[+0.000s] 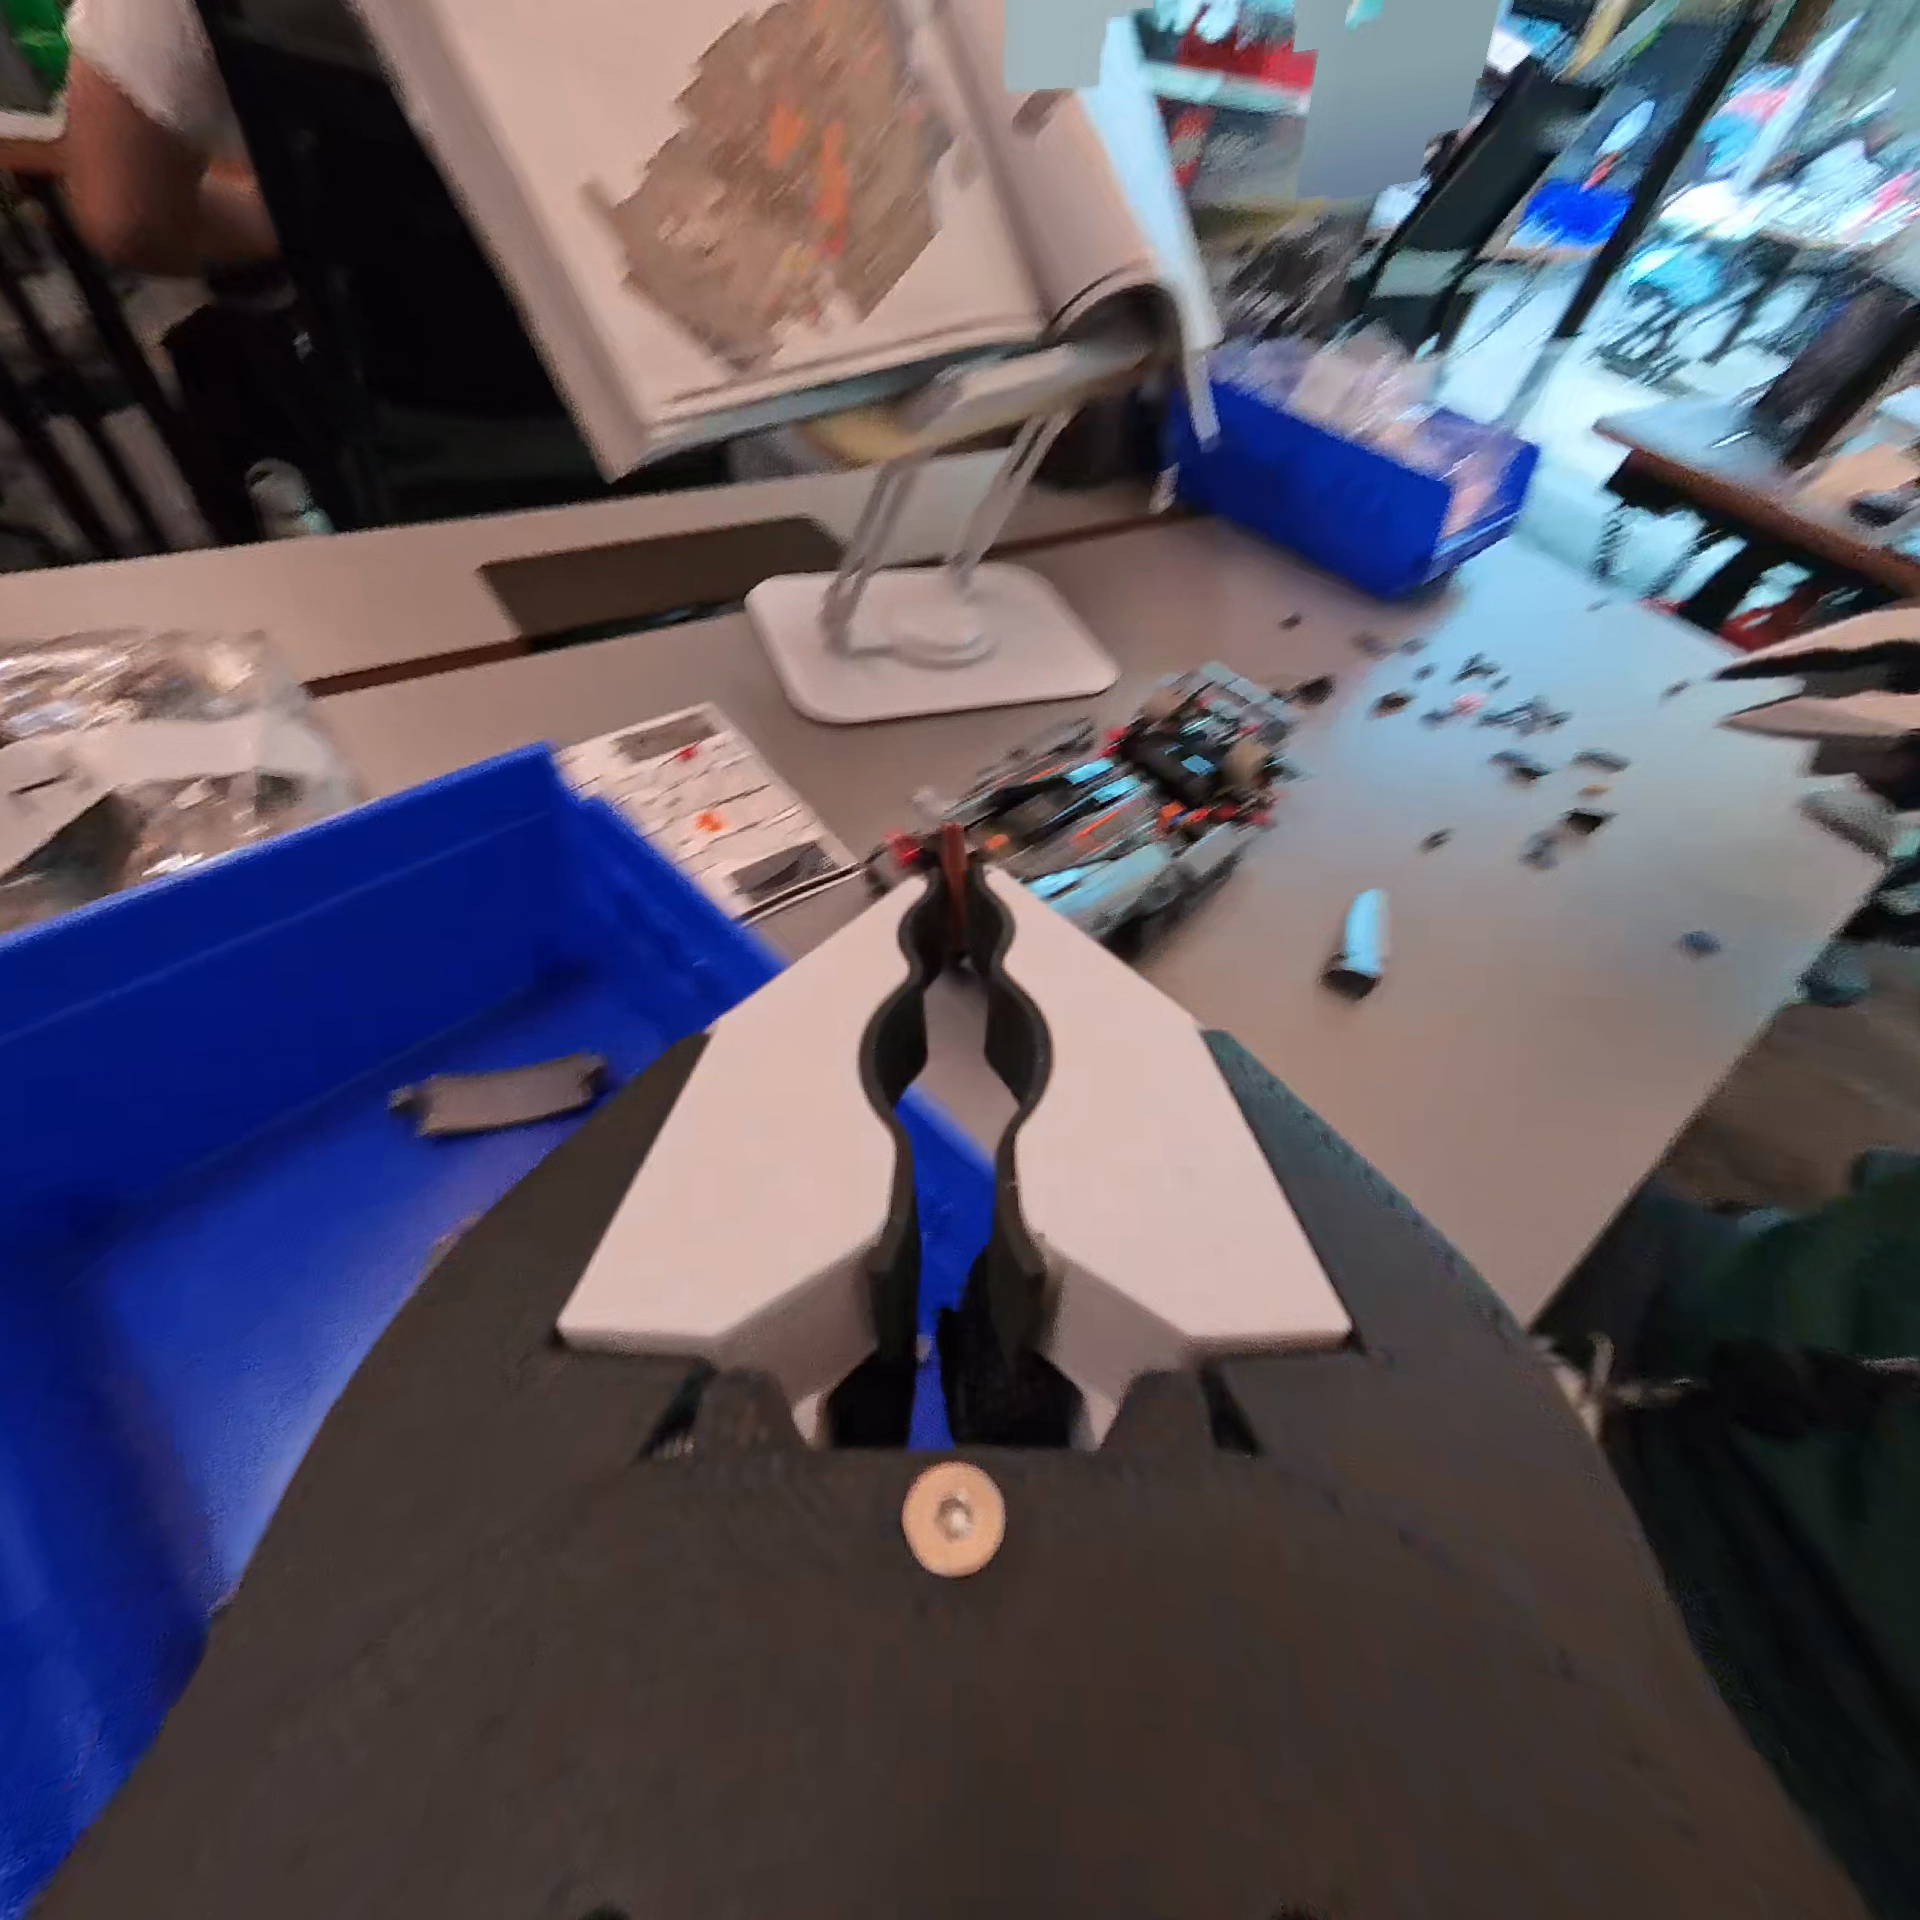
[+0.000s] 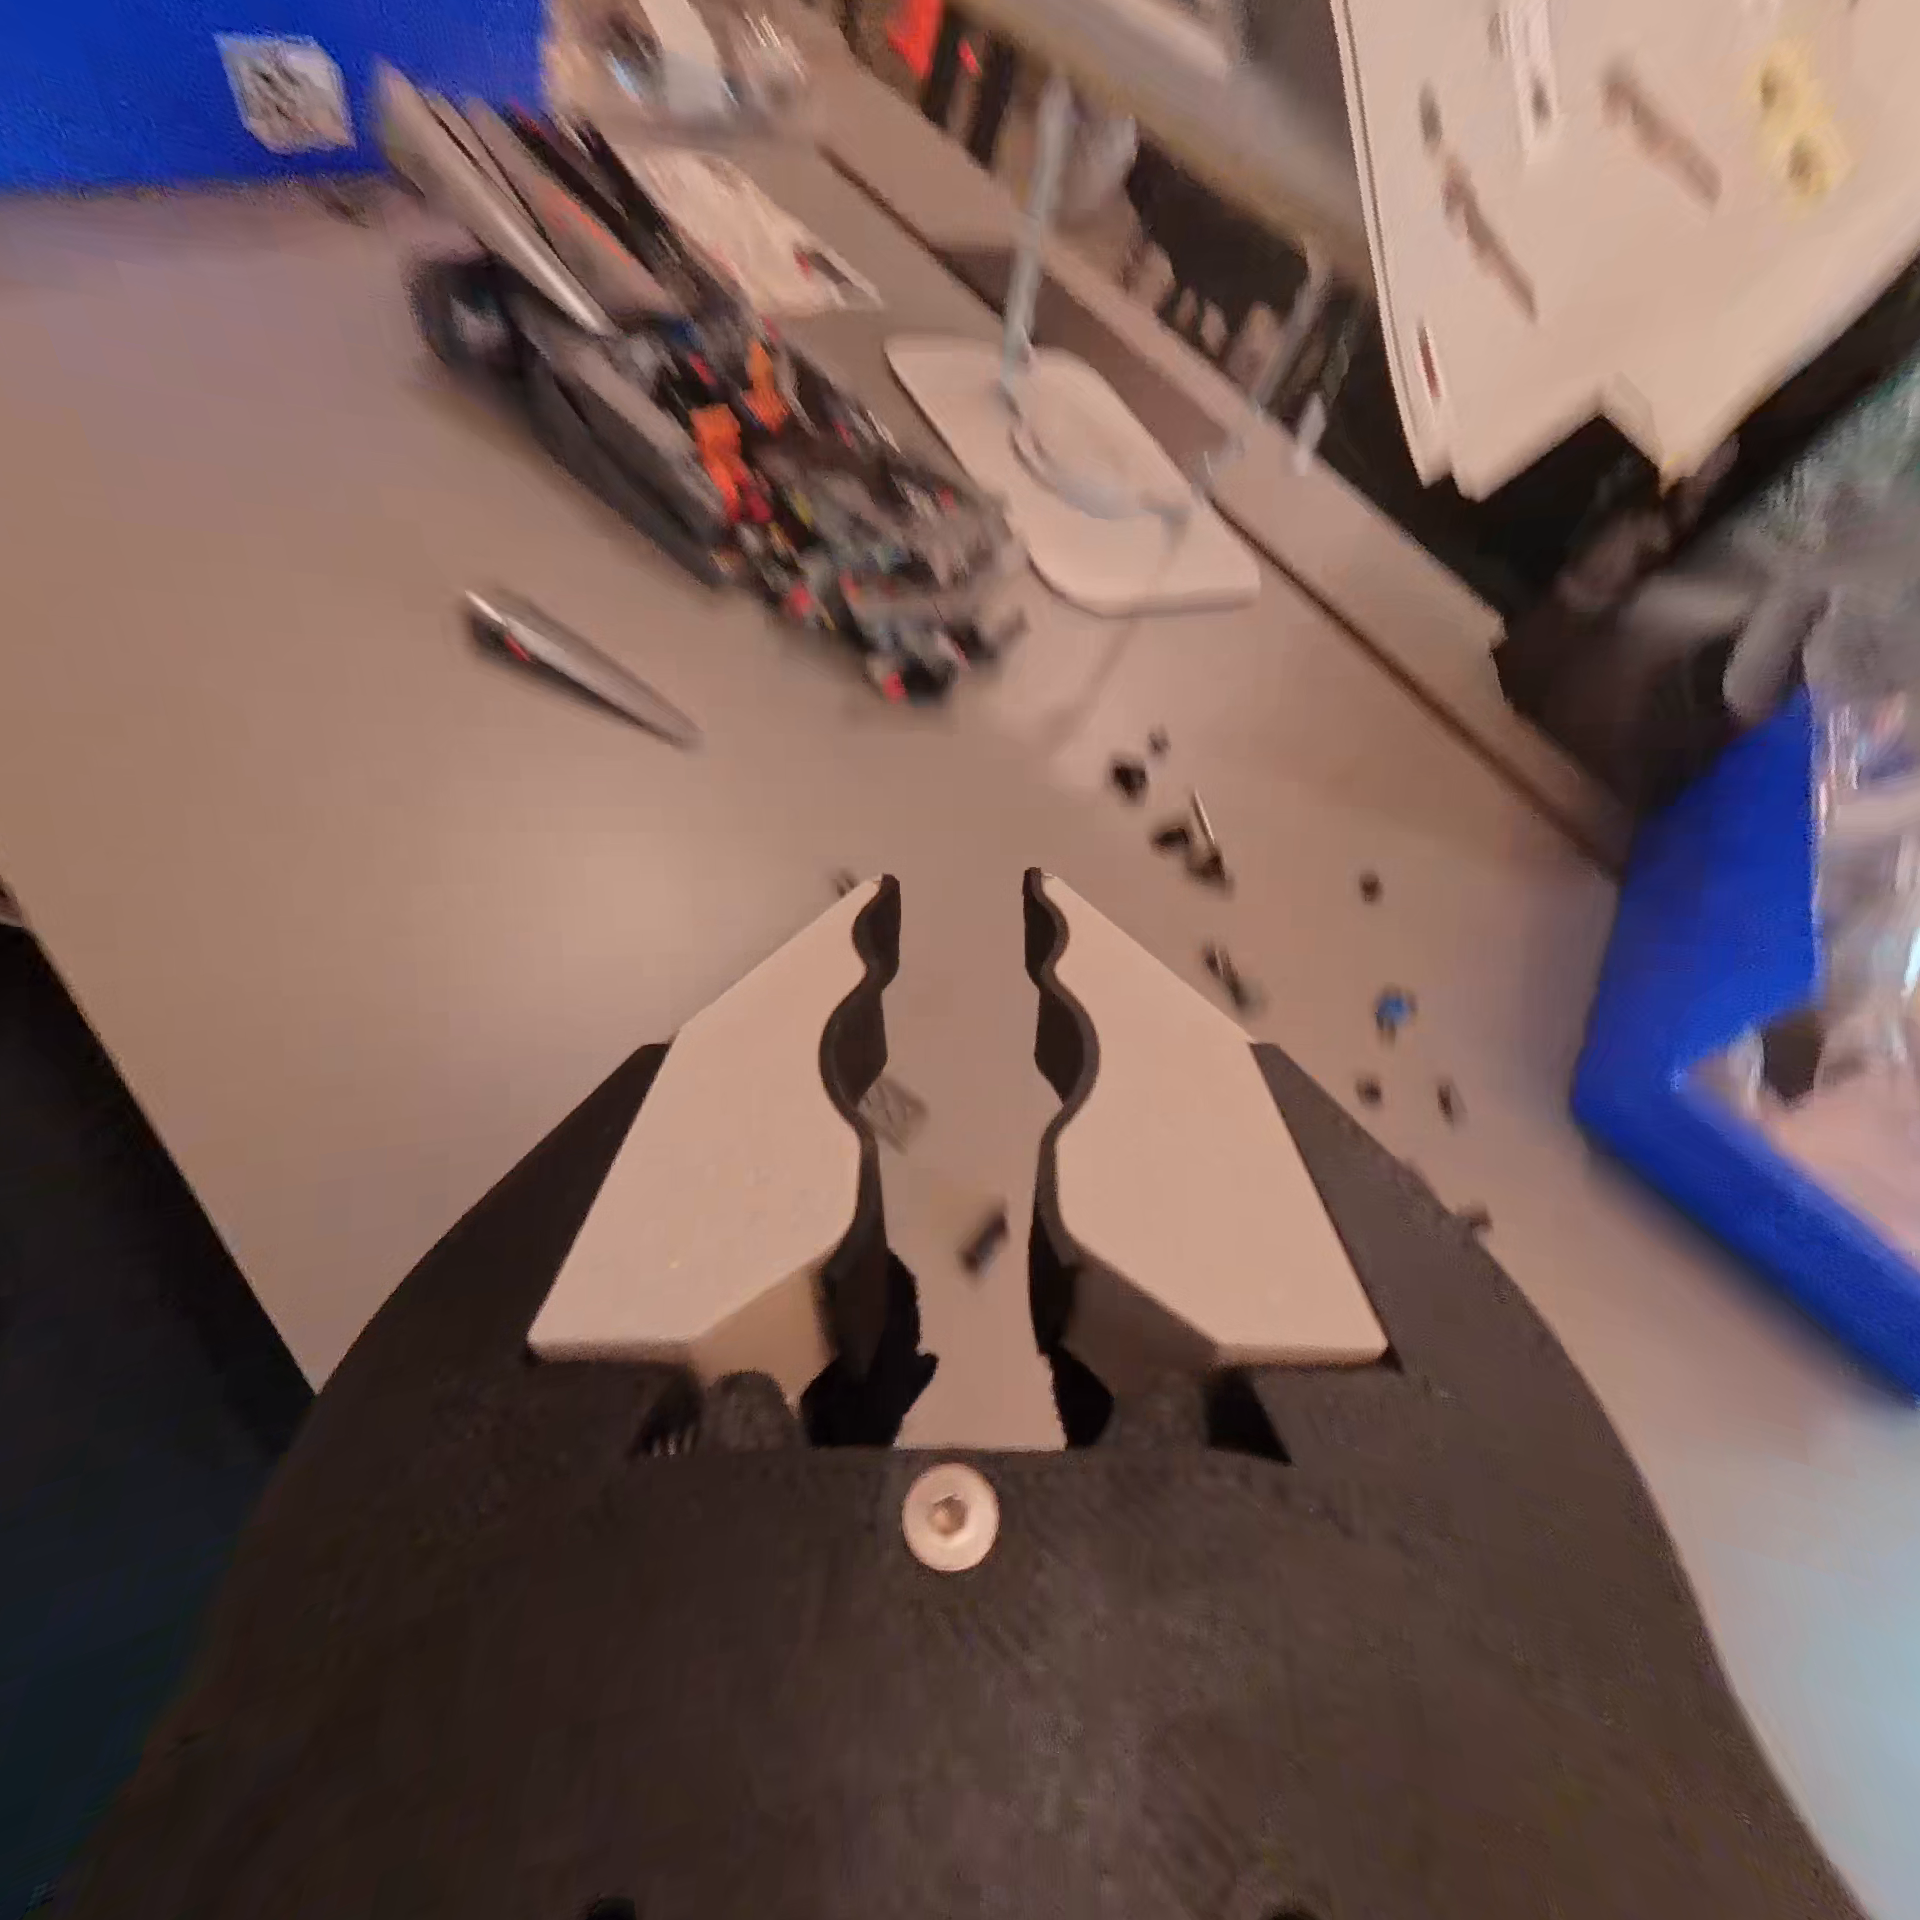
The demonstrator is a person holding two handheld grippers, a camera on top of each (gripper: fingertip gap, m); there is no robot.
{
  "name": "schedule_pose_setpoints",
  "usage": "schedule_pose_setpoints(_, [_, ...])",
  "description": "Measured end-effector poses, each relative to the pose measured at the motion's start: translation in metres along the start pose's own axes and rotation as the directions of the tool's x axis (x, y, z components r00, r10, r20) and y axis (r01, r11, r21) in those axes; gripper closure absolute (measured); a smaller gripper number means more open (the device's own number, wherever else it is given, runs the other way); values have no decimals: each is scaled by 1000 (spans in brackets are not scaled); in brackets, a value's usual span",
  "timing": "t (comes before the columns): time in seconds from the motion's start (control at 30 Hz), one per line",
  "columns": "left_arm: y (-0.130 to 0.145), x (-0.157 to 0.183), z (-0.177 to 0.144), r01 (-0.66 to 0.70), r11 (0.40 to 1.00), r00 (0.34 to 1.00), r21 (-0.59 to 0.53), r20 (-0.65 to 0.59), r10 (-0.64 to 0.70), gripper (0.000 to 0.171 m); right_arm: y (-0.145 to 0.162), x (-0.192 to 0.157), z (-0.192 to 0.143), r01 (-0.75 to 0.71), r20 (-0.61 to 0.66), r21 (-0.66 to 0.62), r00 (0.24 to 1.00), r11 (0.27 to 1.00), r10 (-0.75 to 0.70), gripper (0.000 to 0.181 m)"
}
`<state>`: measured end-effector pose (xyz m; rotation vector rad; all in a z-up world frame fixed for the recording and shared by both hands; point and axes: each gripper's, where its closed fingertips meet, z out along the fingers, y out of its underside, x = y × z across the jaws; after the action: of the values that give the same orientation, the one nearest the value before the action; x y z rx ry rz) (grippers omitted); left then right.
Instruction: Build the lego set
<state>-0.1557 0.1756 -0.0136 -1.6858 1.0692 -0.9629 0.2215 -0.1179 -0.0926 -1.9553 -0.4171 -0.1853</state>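
Both shots are pretty motion-blurred, so take the small stuff with a grain of salt.

Left wrist view first, near to far. The left gripper [image 1: 954, 878] has its jaws pinched together on a thin reddish-brown piece [image 1: 952, 873] that sticks up between the tips; too small and blurry to say what part it is. Under it, at about 8 o'clock, there's a blue bin [image 1: 312, 1039] with one flat grey piece [image 1: 499, 1096] lying inside. Just past the tips, around 1 o'clock, the half-built lego model [image 1: 1122, 805] sits on the grey table [image 1: 1455, 1091], dark with light-blue and red bits. A light-blue part [image 1: 1363, 940] lies near it at 3 o'clock, and small dark pieces [image 1: 1496, 727] are scattered farther right. A printed sheet [image 1: 707, 805] lies between the bin and the model. Behind that is a white stand [image 1: 940, 649] holding the open instruction book [image 1: 748, 208], and a second blue bin [image 1: 1351, 499] at 2 o'clock.

Right wrist view: the right gripper [image 2: 954, 883] is spread open with nothing in it, hovering over bare table [image 2: 312, 831]. Small dark pieces [image 2: 1184, 831] are strewn from 1 to 3 o'clock of the tips. A slim grey pointed part [image 2: 582, 665] lies at 10 o'clock, the lego model [image 2: 769, 468] is farther out at 11 o'clock, and the stand base [image 2: 1101, 499] is just right of it. A blue bin [image 2: 1714, 1091] with crinkly clear bags [image 2: 1870, 748] is at 3 o'clock.
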Motion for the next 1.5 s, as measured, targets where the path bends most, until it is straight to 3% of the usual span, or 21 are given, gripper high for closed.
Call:
schedule_pose_setpoints(0.13, [-17, 67, 14, 44, 991, 990, 123, -141, -27, 170, -77, -52, 16, 53, 102, 187, 992, 981, -73, 155])
schedule_pose_setpoints(0.27, [-26, 133, 43, 201, 956, 934, 213, -335, -122, 170, -135, -108, 37, 63, 170, 349, 977, 935, -129, 153])
schedule_pose_setpoints(0.4, [-32, 174, 74, 480, 846, 782, 234, -552, -291, 170, -174, -141, 51, 174, 102, 450, 964, 876, -244, 154])
schedule_pose_setpoints(0.53, [-32, 204, 101, 618, 764, 646, 186, -674, -359, 169, -193, -140, 62, 228, 25, 473, 962, 851, -272, 155])
schedule_pose_setpoints(0.73, [-27, 231, 128, 717, 688, 527, 113, -733, -430, 170, -188, -124, 80, 231, -5, 432, 967, 872, -254, 155])
schedule_pose_setpoints(0.97, [-21, 249, 149, 770, 634, 461, 70, -748, -477, 170, -169, -104, 77, 179, -40, 408, 983, 895, -179, 172])
schedule_pose_setpoints(1.33, [-13, 262, 168, 812, 581, 417, 60, -755, -505, 170, -148, -91, 71, 131, -16, 377, 991, 917, -135, 180])
schedule_pose_setpoints(1.5, [-11, 266, 174, 812, 580, 425, 65, -747, -511, 170, -145, -86, 69, 95, -13, 379, 995, 921, -97, 174])
